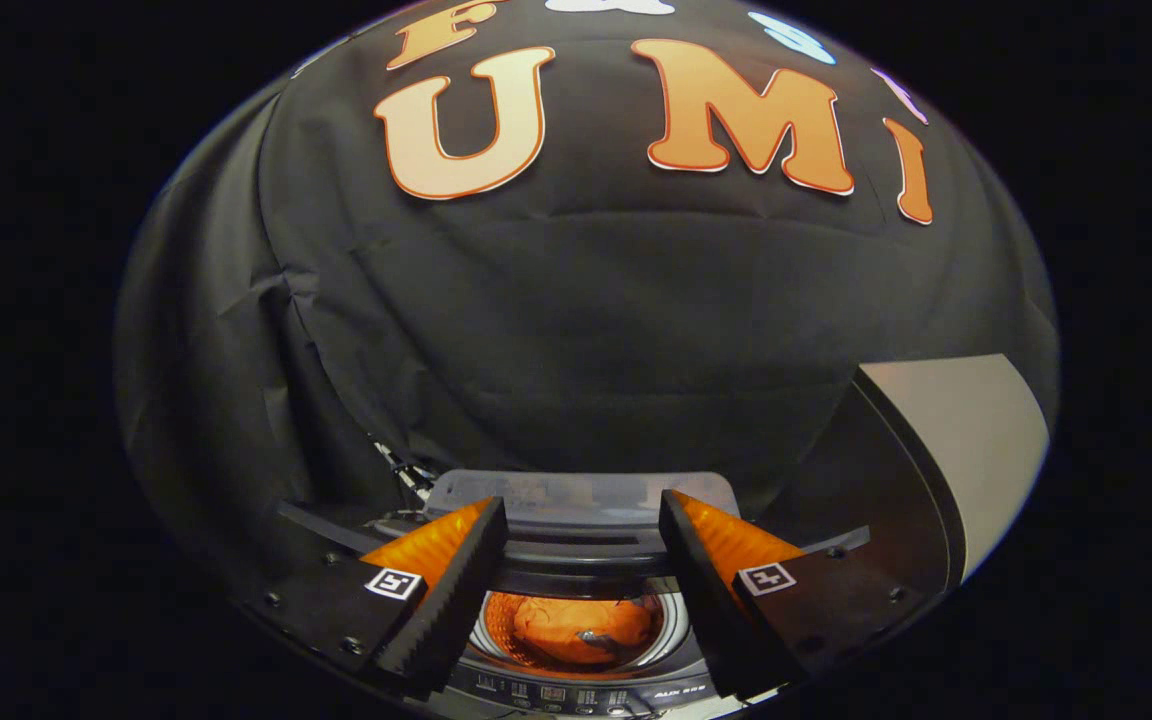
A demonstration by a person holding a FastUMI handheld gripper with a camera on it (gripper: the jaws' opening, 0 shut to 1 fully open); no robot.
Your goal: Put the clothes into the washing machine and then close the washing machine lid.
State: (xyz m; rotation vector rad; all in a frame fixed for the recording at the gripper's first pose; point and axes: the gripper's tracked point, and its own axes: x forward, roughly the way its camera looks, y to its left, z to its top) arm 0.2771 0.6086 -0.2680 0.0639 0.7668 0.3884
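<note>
With the clothes (576, 630) already in the drum, the tool (581, 580) hangs wide and empty; next, swing down the lid (586, 497) at 12 o'clock

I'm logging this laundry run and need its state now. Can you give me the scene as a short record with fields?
gripper: open, fingers apart, holding nothing
washer: below the fingers, drum open
lid: raised, beyond the fingertips
clothes: orange heap in the drum, seen between the fingers
done: clothes are in
left: close the lid
</note>
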